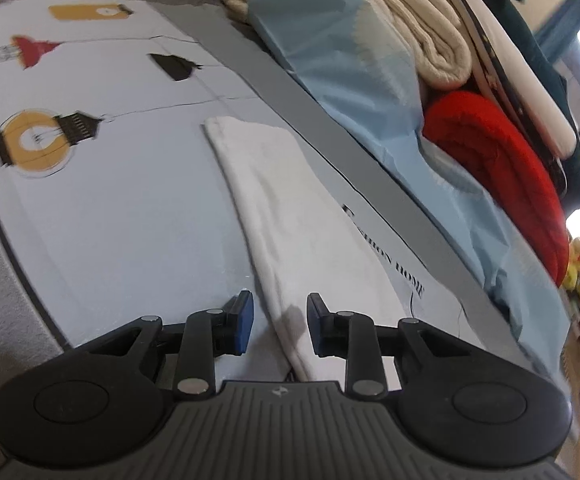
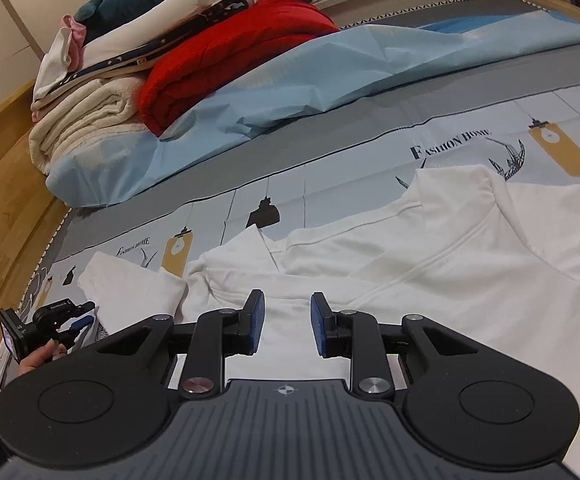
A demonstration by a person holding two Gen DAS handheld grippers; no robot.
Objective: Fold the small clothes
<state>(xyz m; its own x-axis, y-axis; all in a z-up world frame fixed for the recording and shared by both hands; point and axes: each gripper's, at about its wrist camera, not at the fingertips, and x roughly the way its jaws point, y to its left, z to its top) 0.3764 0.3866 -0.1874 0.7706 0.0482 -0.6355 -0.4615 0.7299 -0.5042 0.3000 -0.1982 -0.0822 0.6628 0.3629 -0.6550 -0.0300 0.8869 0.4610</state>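
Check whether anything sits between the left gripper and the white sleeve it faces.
Nothing visible does. The left gripper hovers with its jaws apart right over the near end of the white sleeve, which lies flat on the printed mat. The stacked blankets sit off to the side, clear of it.

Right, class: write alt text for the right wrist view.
A white top lies spread on a printed sheet, with the right gripper open just above it. Folded blankets are stacked behind, and the left gripper shows at the far left.
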